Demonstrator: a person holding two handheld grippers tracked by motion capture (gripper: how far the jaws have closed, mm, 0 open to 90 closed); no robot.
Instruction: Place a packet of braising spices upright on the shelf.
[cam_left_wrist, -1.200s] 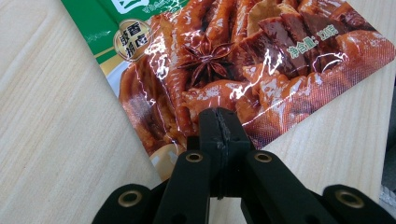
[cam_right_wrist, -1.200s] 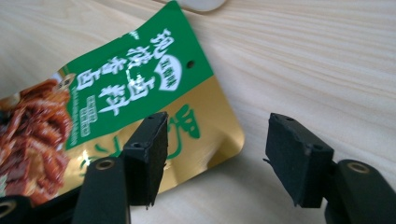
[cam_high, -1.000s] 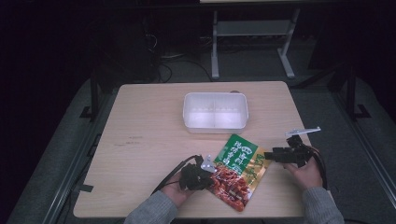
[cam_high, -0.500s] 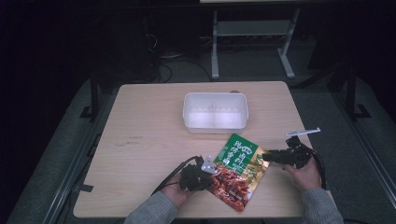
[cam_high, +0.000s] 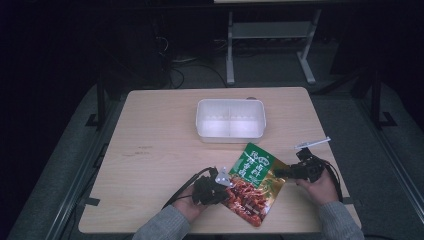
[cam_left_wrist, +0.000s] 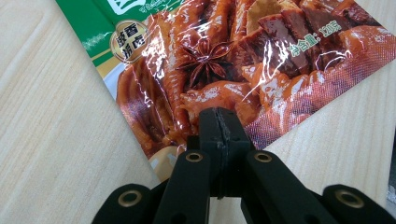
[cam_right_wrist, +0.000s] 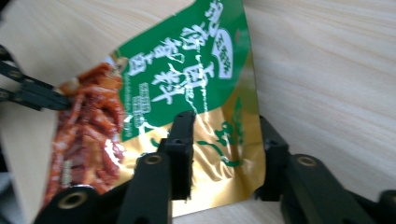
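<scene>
Near the front of the white rectangular plastic tub (cam_high: 230, 119), toward the person's side: glossy green-and-red foil snack pouch (cam_high: 256, 181) with printed braised meat and star anise, lying flat on the light wood table (cam_high: 150, 150), well short of the tub. Not in the tub yet.

Left gripper (cam_high: 226, 181) at the pouch's red end, the end farther from the tub. Jaws pressed together in the left gripper view, tips (cam_left_wrist: 219, 126) over the pouch's edge; pinching the foil, probably, though the sheet between the pads is hidden. Likely there to pin or lift that end.

Right gripper (cam_high: 280, 172) at the gold-green edge of the pouch, the side away from the left gripper. Jaws spread wide in the right gripper view (cam_right_wrist: 224, 140), foil edge (cam_right_wrist: 219, 154) lying between them, nothing clamped. Looks set to close on that edge.

Two-point hold makes sense: floppy, slippery pouch, would sag or fold from one corner. Tub empty, open side up, placed straight ahead of the pouch as the likely drop spot.
</scene>
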